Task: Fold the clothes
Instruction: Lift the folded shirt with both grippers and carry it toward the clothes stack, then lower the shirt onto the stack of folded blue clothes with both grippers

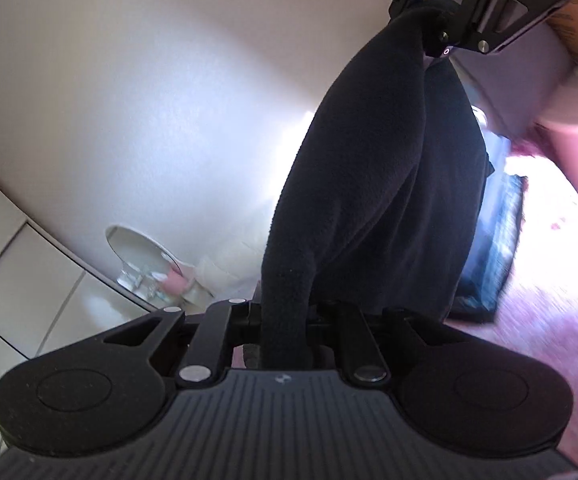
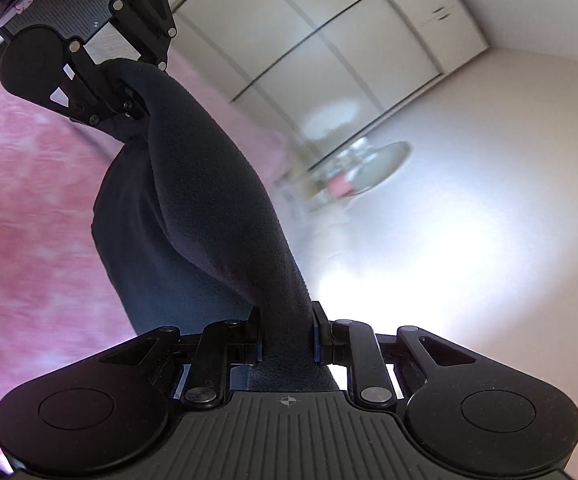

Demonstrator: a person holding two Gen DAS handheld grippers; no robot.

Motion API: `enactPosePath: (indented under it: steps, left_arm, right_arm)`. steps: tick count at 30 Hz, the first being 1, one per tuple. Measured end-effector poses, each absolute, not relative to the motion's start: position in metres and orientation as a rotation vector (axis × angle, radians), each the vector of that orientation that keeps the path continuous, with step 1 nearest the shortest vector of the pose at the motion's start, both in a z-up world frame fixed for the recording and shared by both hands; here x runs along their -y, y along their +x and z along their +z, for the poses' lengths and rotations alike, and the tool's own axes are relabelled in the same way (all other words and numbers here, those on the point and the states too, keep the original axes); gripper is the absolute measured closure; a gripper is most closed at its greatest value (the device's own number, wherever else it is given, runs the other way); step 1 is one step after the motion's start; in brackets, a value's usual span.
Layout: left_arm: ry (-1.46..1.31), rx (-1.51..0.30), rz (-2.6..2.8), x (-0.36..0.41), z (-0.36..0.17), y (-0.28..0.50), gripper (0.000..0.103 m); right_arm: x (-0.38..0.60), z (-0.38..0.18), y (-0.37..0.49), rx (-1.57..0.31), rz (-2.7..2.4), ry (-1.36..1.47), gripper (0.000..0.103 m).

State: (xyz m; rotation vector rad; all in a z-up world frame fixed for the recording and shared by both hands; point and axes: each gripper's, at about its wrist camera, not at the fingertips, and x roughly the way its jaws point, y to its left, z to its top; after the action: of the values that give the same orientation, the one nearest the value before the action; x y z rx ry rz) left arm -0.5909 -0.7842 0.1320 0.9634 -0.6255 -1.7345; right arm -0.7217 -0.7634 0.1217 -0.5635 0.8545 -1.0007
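Ribbed grey housing and black linkages of the left gripper (image 1: 283,332) fill the bottom of the left wrist view. Its jaws are nearly together, clamped on a bunched edge of a dark navy fleece garment (image 1: 373,184); cloth fills the narrow gap btwn them. From there the fabric runs up and away as a taut band w/ soft folds to the right gripper (image 1: 429,20) at the top of that view, which pinches the other end. Garment hangs in the air btwn the two grippers, off the bed.

Right wrist view: same thing mirrored. Right gripper (image 2: 287,340) has jaws close together, pressed on a thick roll of the garment (image 2: 193,208), blue pads on both sides against the fabric. Cloth stretches up-left to the left gripper (image 2: 129,96) near the top-left corner, jaws gripping that end too.

Bkgd, blurred: pink patterned bedspread (image 1: 561,320) lies below and to the side of the garment, also seen at left in the right wrist view (image 2: 29,200). Dark blue cushion (image 1: 493,248) sits on the bed just behind the hanging cloth. White wall (image 1: 129,100) w/ a bright patch of light, white wardrobe doors (image 2: 349,40), and a round mirror (image 1: 141,256) w/ small pink and white items below it; details too smeared to tell.
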Motion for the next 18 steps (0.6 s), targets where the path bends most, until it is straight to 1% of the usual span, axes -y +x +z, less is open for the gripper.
enactPosePath:
  steps: [2,8,10,11,13,15,18]
  left_arm:
    - [0.949,0.614,-1.714,0.831,0.142,-0.623,0.091]
    - [0.940,0.625,-1.644,0.973,0.158,-0.719,0.091]
    - [0.926,0.644,-1.633,1.005,0.152,-0.742,0.091]
    - [0.928,0.641,-1.647,1.016,0.143,-0.750,0.091]
    - [0.971,0.615,-1.686,1.031,0.109,-0.764,0.091]
    - [1.083,0.568,-1.723,1.040,0.056,-0.777,0.090]
    - [1.249,0.505,-1.768,1.038,-0.017,-0.793,0.089]
  right_arm:
    - [0.807,0.136,-0.757,-0.821,-1.000,-0.589,0.083]
    - [0.946,0.166,-0.847,-0.825,-0.968,-0.651,0.083]
    - [0.976,0.164,-0.865,-0.816,-0.982,-0.699,0.083]
    - [0.991,0.163,-0.875,-0.811,-0.988,-0.723,0.083]
    - [1.006,0.142,-0.893,-0.813,-0.984,-0.737,0.083]
    - [1.013,0.099,-0.904,-0.859,-0.934,-0.671,0.083]
    - [1.011,0.023,-0.913,-1.013,-0.813,-0.577,0.083]
